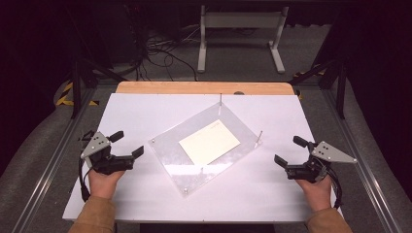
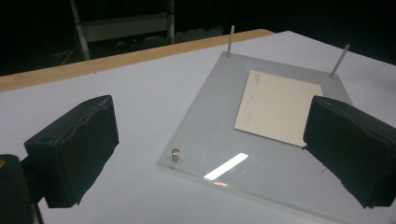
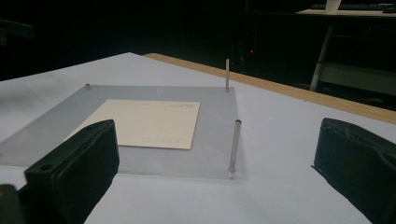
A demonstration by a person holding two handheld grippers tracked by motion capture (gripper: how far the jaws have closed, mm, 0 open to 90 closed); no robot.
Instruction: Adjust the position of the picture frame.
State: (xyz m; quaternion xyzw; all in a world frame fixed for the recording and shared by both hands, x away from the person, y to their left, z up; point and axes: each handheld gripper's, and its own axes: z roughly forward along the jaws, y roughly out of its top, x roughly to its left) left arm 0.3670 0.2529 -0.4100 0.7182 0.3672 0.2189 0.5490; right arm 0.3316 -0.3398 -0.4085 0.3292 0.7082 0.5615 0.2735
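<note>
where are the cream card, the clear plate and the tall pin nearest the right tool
cream card (image 1: 210, 141), high view, middle of its face
clear plate (image 2: 210, 116), left gripper view, bare part left of the card
tall pin (image 3: 235, 144), right gripper view, mid shaft at the plate's near corner

Lab: metal frame rails (image 1: 58, 150), floor cables (image 1: 160, 51), dark surroundings.

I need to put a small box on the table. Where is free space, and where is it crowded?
Free: the white table between the clear plate and the wooden edge, and the strip nearest the person. Crowded: the middle, with the plate, its card and two tall pins; the left gripper and right gripper flank it.
</note>
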